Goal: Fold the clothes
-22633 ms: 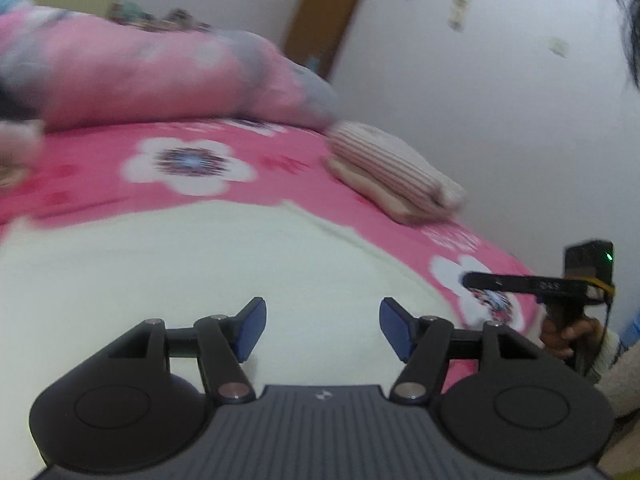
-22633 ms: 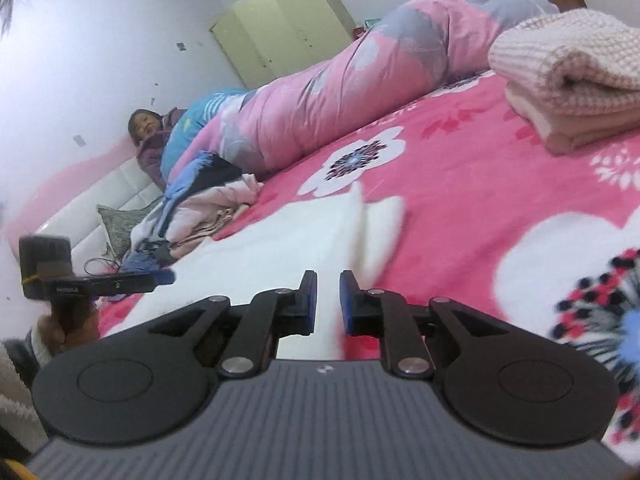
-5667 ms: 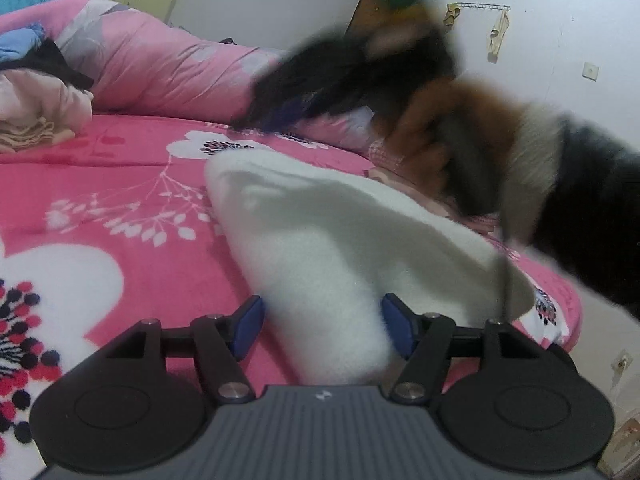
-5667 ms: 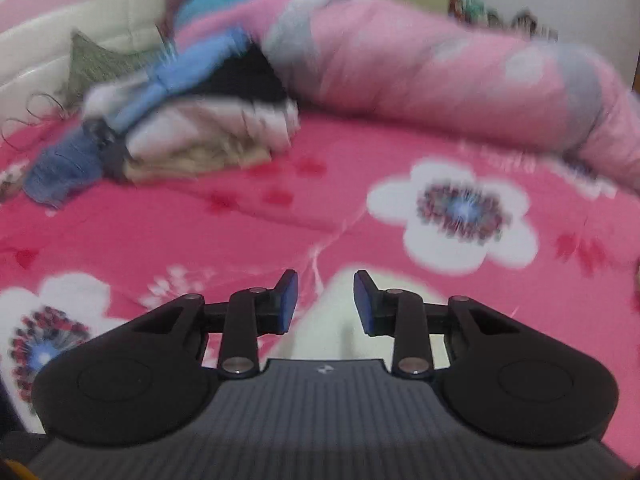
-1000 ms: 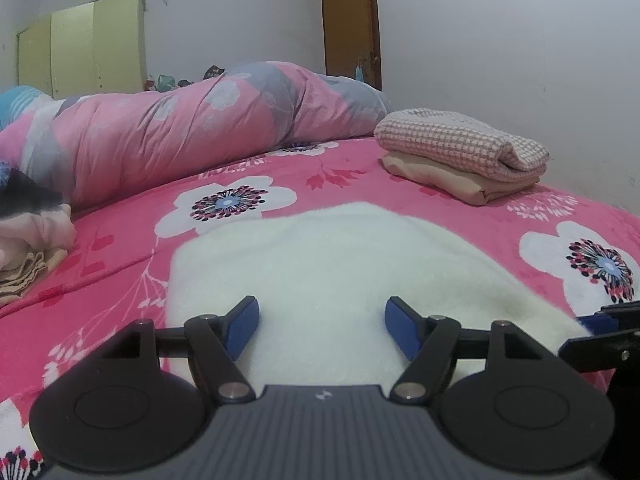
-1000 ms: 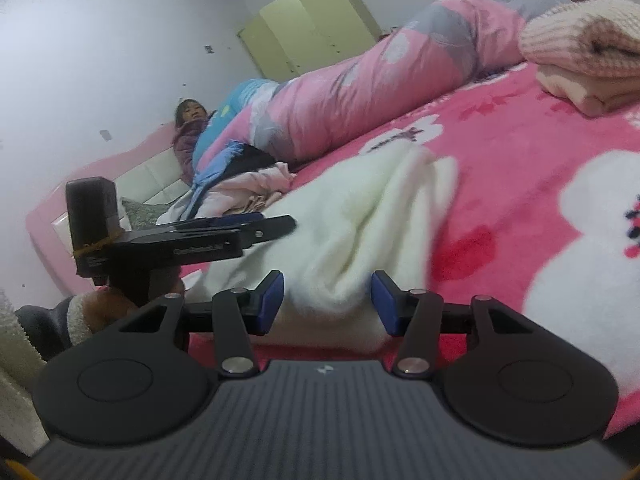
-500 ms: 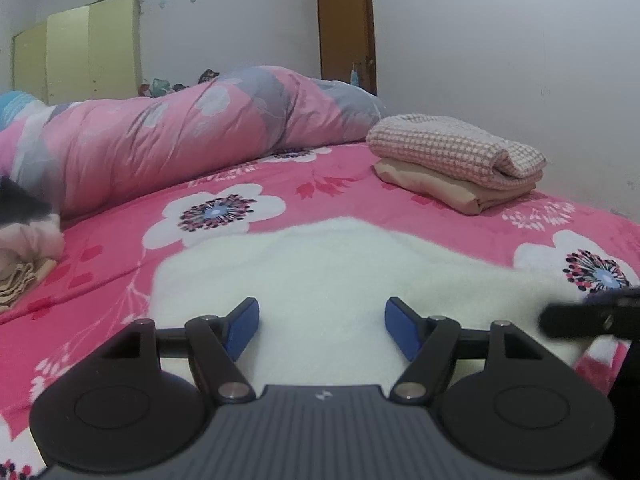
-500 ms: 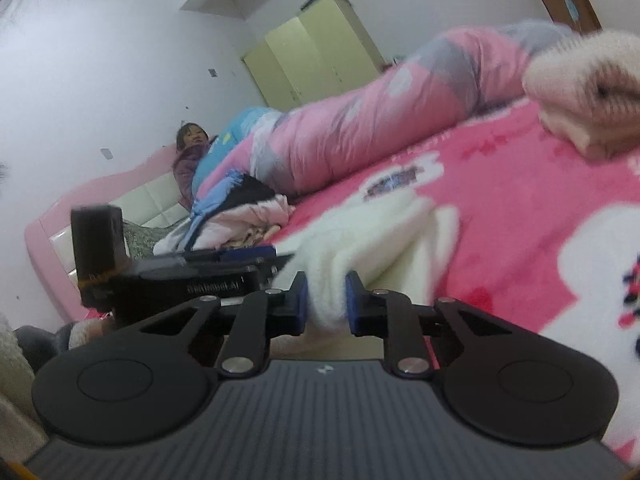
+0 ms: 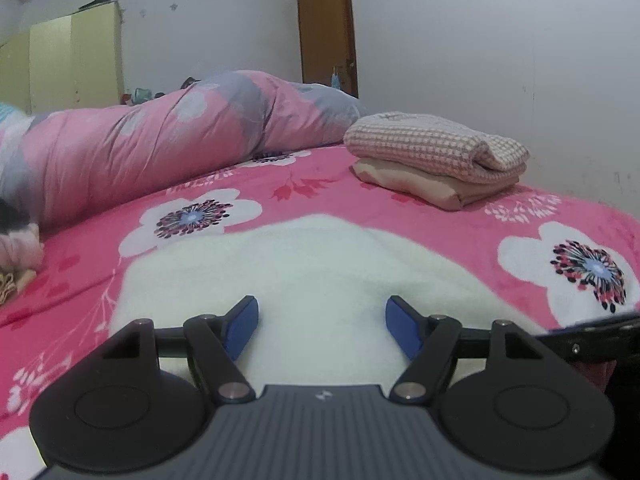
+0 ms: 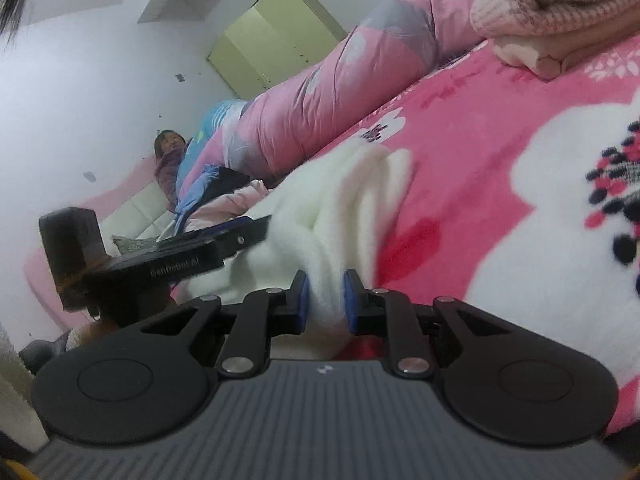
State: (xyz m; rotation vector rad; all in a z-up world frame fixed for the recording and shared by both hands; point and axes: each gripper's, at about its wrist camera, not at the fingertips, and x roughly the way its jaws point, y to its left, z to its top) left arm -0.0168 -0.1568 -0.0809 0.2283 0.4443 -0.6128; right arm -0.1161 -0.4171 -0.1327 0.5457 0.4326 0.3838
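Note:
A white fleece garment (image 9: 312,272) lies folded on the pink flowered bedspread (image 9: 440,220). My left gripper (image 9: 322,326) is open, its blue pads apart over the garment's near edge. In the right wrist view my right gripper (image 10: 325,300) is shut on a bunched edge of the white garment (image 10: 340,200). The left gripper (image 10: 180,256) shows there at the garment's left side. A dark edge of the right gripper (image 9: 592,336) shows at the right in the left wrist view.
Two folded garments, checked pink on beige (image 9: 436,156), are stacked at the bed's far right, also in the right wrist view (image 10: 560,12). A rolled pink quilt (image 9: 160,148) lies along the back. Loose clothes (image 10: 224,196) and a seated person (image 10: 170,156) are at the far left.
My right gripper has closed on the white garment's edge and tilted. The left gripper stays open over the garment, nearly still.

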